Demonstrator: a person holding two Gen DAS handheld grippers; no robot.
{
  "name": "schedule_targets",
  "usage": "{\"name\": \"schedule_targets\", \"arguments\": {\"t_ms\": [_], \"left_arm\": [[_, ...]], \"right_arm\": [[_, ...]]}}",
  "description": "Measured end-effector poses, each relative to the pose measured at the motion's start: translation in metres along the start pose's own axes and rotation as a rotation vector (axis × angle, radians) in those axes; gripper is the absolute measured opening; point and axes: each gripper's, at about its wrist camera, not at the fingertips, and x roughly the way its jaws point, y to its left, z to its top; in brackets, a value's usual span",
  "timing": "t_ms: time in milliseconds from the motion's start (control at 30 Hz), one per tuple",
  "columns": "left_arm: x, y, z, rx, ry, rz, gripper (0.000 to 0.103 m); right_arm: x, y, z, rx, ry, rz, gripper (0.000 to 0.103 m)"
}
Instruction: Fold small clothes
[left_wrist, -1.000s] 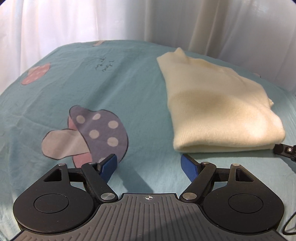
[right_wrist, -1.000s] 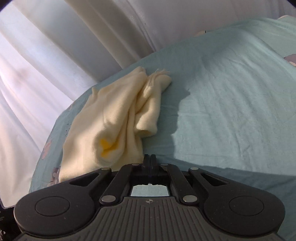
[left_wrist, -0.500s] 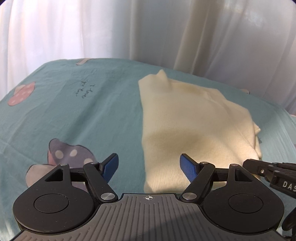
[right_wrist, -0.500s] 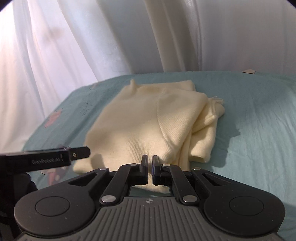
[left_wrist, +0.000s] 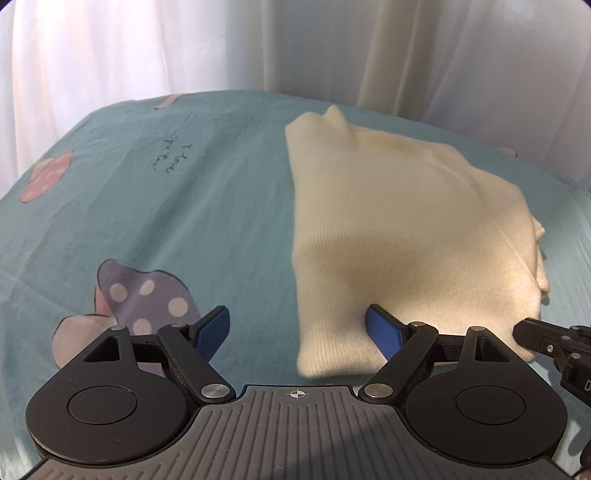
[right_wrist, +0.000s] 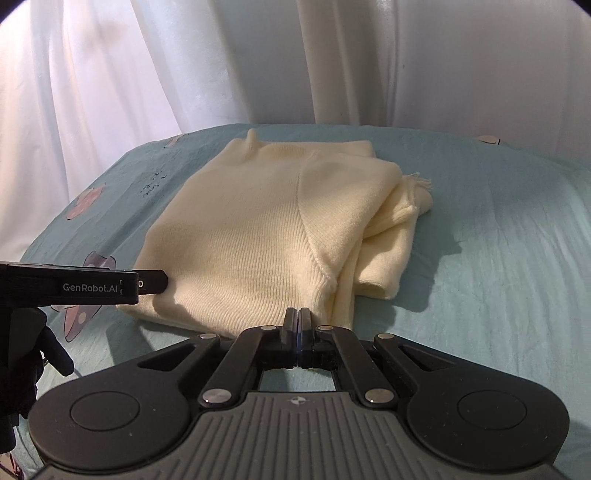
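A cream knitted sweater (left_wrist: 402, 236) lies folded on the teal bedsheet (left_wrist: 184, 206); it also shows in the right wrist view (right_wrist: 266, 229), with loose folded layers sticking out on its right side. My left gripper (left_wrist: 295, 326) is open, its right blue pad (left_wrist: 382, 330) at the sweater's near hem and its left pad over the sheet. My right gripper (right_wrist: 299, 314) is shut and empty at the sweater's near edge. The left gripper's side (right_wrist: 85, 286) appears at the left of the right wrist view, its tip touching the sweater's near left corner.
The sheet has mushroom prints (left_wrist: 144, 295) near the left gripper and a pink one (left_wrist: 46, 177) farther left. White curtains (right_wrist: 332, 62) hang behind the bed. Bare sheet (right_wrist: 498, 251) lies to the right of the sweater.
Both grippers have swung toward the sweater and come closer to its near edge. The left stays open, the right stays shut. The sweater has not moved.
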Motion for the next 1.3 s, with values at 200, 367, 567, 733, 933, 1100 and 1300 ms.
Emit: {"name": "schedule_targets", "arguments": {"t_ms": [200, 367, 567, 733, 933, 1100, 1300], "left_arm": [[-0.009, 0.002, -0.005, -0.011, 0.044, -0.005, 0.097], [0.000, -0.002, -0.013, 0.019, 0.144, -0.008, 0.101], [0.007, -0.005, -0.021, 0.065, 0.146, 0.015, 0.103], [0.009, -0.001, -0.021, 0.069, 0.142, -0.012, 0.103], [0.010, 0.002, -0.014, 0.059, 0.171, 0.008, 0.103], [-0.012, 0.002, -0.007, 0.089, 0.129, 0.081, 0.103], [-0.048, -0.001, 0.002, 0.086, 0.066, 0.084, 0.103]], "right_arm": [[-0.029, 0.002, -0.033, 0.029, 0.085, -0.050, 0.071], [-0.048, 0.000, -0.044, 0.062, 0.112, -0.033, 0.099], [-0.053, 0.022, -0.026, -0.036, 0.121, -0.146, 0.099], [-0.042, 0.028, -0.013, -0.040, 0.219, -0.151, 0.099], [-0.032, 0.038, 0.001, -0.055, 0.274, -0.216, 0.099], [-0.026, 0.042, 0.014, -0.064, 0.298, -0.283, 0.099], [-0.027, 0.047, 0.027, -0.028, 0.288, -0.292, 0.099]]}}
